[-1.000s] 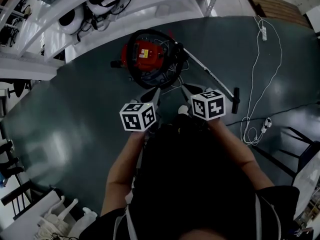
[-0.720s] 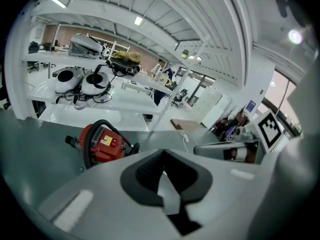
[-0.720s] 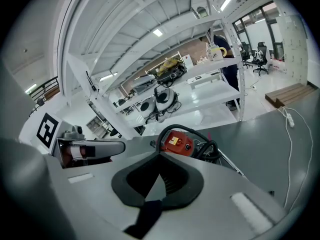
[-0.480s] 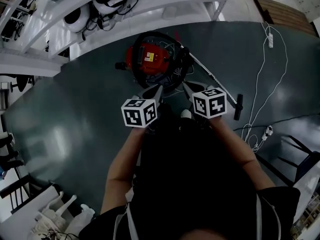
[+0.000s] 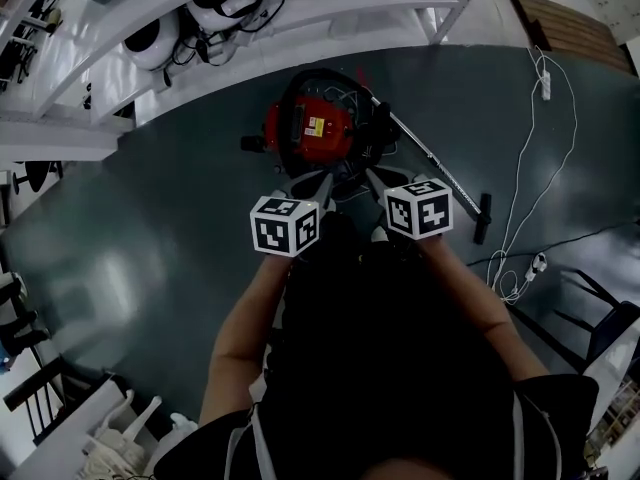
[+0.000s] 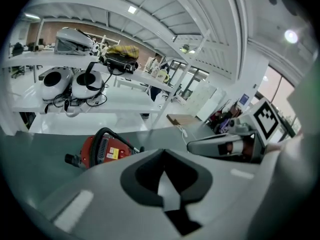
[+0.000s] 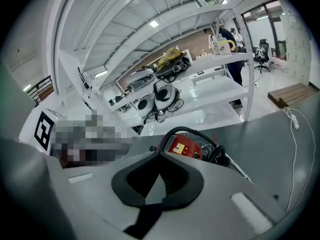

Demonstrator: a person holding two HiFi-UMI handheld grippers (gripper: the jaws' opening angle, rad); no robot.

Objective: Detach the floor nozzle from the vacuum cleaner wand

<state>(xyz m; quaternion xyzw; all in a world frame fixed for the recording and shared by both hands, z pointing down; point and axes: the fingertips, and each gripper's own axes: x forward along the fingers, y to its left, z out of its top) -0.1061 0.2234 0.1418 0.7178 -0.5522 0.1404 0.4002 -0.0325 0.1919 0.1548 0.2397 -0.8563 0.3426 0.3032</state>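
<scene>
A red canister vacuum cleaner (image 5: 318, 128) lies on the dark floor, with its black hose (image 5: 372, 133) looped round it. Its metal wand (image 5: 432, 168) runs down to the right and ends in the small black floor nozzle (image 5: 484, 216). Both grippers hover side by side short of the vacuum, shut and with nothing in them: my left gripper (image 5: 320, 182) and my right gripper (image 5: 374, 178). In the left gripper view the vacuum (image 6: 102, 151) sits beyond the closed jaws. The right gripper view has the vacuum (image 7: 186, 145) and a stretch of wand (image 7: 241, 172) ahead.
White shelving (image 5: 250, 18) with headsets stands behind the vacuum. A white cable with a power strip (image 5: 543, 73) trails across the floor at the right, near a wooden pallet (image 5: 565, 18). A black chair frame (image 5: 600, 308) is at the right edge, and white bottles (image 5: 125, 428) at the bottom left.
Both grippers have moved forward together toward the vacuum, which now lies closer under them in the head view. Both jaws stay shut.
</scene>
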